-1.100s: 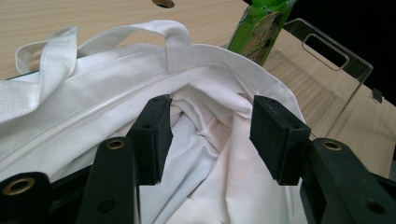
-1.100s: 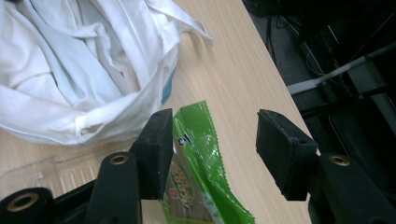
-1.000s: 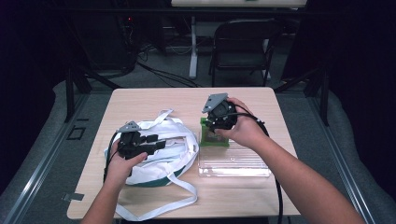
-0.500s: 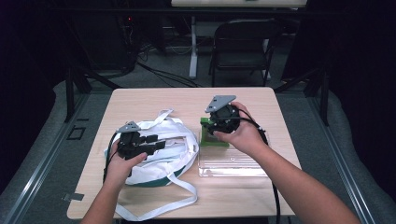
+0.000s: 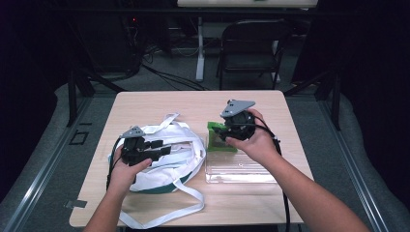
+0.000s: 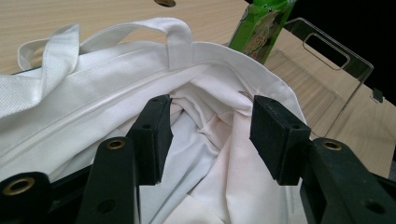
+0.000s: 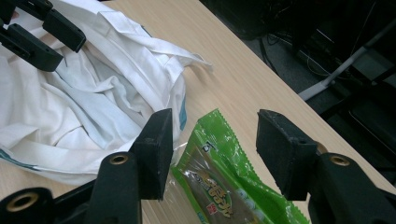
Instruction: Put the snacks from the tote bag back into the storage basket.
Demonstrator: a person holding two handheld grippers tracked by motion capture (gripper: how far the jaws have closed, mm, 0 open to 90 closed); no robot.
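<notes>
While the left gripper (image 6: 208,135) sits with its jaws spread apart inside the mouth of the white cloth tote bag with long white straps and a dark green base (image 5: 167,159), nothing but crumpled white lining shows between them — the bag holds no item that can be made out. Just to its right lies the clear plastic tray with a cut-out handle (image 5: 241,166), flat on the table; the green plastic snack packet with a printed label (image 5: 218,137) rests at its far end, though whether on the tray floor or over its edge cannot be told. Over that packet hovers the right gripper (image 7: 210,149), jaws wide open on either side of it, gripping nothing.

Against half a second ago, the right hand (image 5: 256,140) has swung a little — the grey three-cornered plate on top now points more to the right — and the left hand (image 5: 123,166) has stayed where it was on the bag.

Underneath it all is a pale wood-grain table (image 5: 193,104). Beyond its far edge stands a dark folding chair (image 5: 251,48) on grey carpet, with cables trailing across the floor and the rest of the room in deep shadow.
</notes>
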